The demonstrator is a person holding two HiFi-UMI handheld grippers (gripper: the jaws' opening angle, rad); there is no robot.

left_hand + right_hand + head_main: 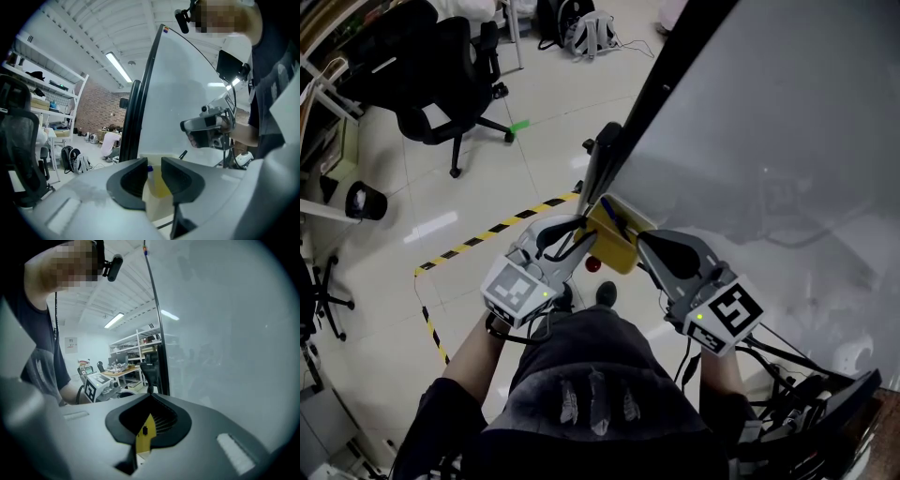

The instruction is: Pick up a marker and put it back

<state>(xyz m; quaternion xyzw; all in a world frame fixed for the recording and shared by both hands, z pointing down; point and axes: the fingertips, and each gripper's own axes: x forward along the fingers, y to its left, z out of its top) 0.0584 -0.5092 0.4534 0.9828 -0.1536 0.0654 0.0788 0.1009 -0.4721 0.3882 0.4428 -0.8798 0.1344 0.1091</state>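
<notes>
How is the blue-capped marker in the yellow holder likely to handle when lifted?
The marker looks slim and rigid, so it is probably light and stiff. Its cap looks round, so it would likely roll if laid flat. Sitting loose in the open-topped holder, it should lift out easily but may tilt.

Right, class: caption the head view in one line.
The left gripper and the right gripper meet at a yellow holder by the whiteboard.

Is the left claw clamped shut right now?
No, the left claw shows a clear gap, with the yellow holder and a blue-capped marker visible through it.
</notes>
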